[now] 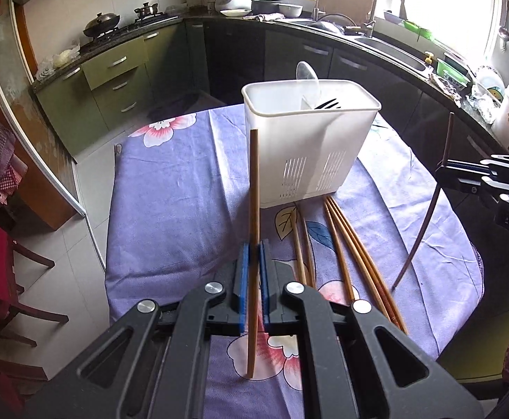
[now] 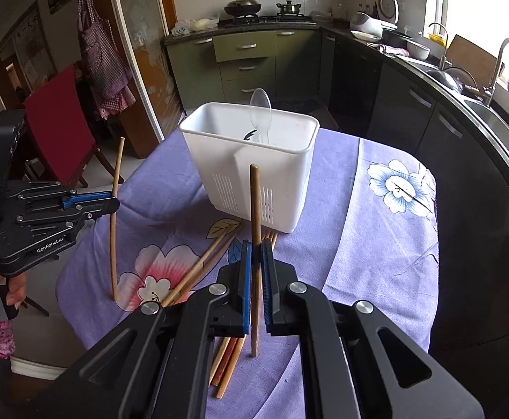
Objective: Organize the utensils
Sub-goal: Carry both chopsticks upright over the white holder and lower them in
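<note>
A white plastic utensil holder (image 1: 310, 146) (image 2: 251, 171) stands on the purple floral tablecloth (image 1: 170, 202). It holds a clear plastic spoon (image 1: 307, 76) (image 2: 260, 108) and a black fork (image 1: 327, 104). My left gripper (image 1: 254, 248) (image 2: 113, 202) is shut on a light wooden chopstick (image 1: 253, 188) (image 2: 115, 216), held upright above the cloth. My right gripper (image 2: 256, 248) (image 1: 443, 174) is shut on a darker wooden chopstick (image 2: 255, 209) (image 1: 443, 160), also upright. Several loose chopsticks (image 1: 352, 255) (image 2: 202, 265) lie on the cloth in front of the holder.
The table's edges drop off left and right. A red chair (image 2: 59, 118) stands at the left of the table. Kitchen counters with a sink (image 1: 390, 49), stove (image 1: 115, 28) and cabinets run behind.
</note>
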`<state>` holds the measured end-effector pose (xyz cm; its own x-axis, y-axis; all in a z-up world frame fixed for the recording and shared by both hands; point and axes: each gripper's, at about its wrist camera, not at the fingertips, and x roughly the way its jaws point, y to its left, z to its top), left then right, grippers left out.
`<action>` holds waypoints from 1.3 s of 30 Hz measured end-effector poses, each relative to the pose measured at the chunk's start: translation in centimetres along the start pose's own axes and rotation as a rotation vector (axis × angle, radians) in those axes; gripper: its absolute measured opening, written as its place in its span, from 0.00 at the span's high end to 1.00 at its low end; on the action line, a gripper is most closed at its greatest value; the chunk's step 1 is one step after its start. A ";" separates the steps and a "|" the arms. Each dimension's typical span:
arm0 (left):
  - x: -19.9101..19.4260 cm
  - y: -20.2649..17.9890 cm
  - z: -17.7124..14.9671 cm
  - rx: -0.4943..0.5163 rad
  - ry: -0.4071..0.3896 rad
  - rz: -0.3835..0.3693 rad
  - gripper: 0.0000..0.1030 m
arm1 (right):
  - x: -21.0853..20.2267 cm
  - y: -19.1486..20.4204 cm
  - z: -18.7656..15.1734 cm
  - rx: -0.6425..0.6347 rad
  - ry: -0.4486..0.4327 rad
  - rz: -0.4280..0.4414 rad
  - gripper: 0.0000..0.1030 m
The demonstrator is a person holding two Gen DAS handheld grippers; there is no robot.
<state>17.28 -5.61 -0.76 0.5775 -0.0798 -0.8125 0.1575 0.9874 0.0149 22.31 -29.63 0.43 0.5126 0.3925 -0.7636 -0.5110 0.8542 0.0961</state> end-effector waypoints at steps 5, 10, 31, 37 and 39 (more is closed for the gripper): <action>-1.9 -0.2 0.1 0.006 -0.030 -0.007 0.94 | -1.0 0.3 0.3 -0.004 -0.026 0.001 0.94; -2.7 -0.4 0.4 0.014 -0.049 -0.010 0.94 | -1.9 0.6 1.0 -0.009 -0.046 0.005 0.94; -8.4 -1.6 6.9 0.037 -0.146 -0.076 0.94 | -8.2 0.9 8.3 -0.004 -0.170 0.023 0.94; -12.4 -1.7 10.9 0.028 -0.268 -0.090 0.94 | -12.9 0.7 13.0 -0.002 -0.288 0.016 0.94; -13.5 -1.9 12.4 0.023 -0.317 -0.084 0.94 | -13.3 0.4 14.5 0.006 -0.313 0.004 0.94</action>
<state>19.15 -8.08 17.37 0.7815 -0.2034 -0.5899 0.2314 0.9724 -0.0288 25.32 -29.60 19.89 0.6989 0.4807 -0.5297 -0.5096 0.8543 0.1028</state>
